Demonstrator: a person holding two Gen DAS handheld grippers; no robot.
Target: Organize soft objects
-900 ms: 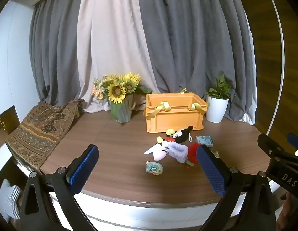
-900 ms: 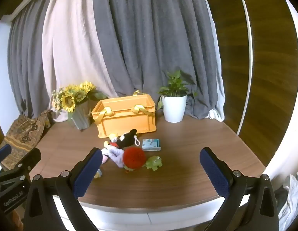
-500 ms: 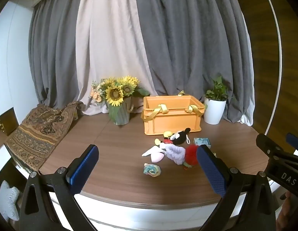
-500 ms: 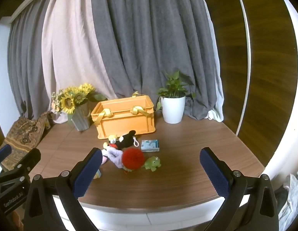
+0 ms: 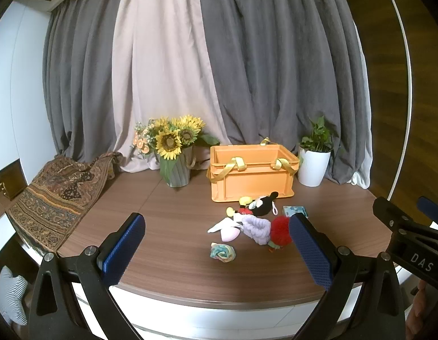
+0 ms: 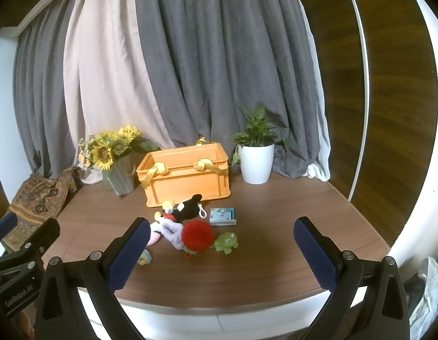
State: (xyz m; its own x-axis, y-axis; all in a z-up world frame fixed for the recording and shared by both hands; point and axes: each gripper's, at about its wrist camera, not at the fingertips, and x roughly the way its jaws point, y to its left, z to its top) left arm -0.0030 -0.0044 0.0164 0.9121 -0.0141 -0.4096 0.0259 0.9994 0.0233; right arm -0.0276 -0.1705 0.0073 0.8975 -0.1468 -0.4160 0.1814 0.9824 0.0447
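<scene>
Soft toys [image 6: 190, 226] – red pompom, black mouse, green frog – heaped before the orange crate [image 6: 185, 175] (open-topped).

Both views tilt upward: the orange plastic crate [image 5: 251, 174] and the soft-toy pile [image 6: 190, 228] slide slightly lower toward the table's front edge.

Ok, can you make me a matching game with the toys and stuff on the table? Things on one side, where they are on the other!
Things:
1. frog toy
2. orange crate
3. white plant pot
4. small blue box

Places:
A. between the sunflower vase and the white pot
B. right of the crate, by the curtain
C. beside the red pompom, on its right
D. just right of the black mouse plush

Pairs: 1-C, 2-A, 3-B, 4-D
</scene>
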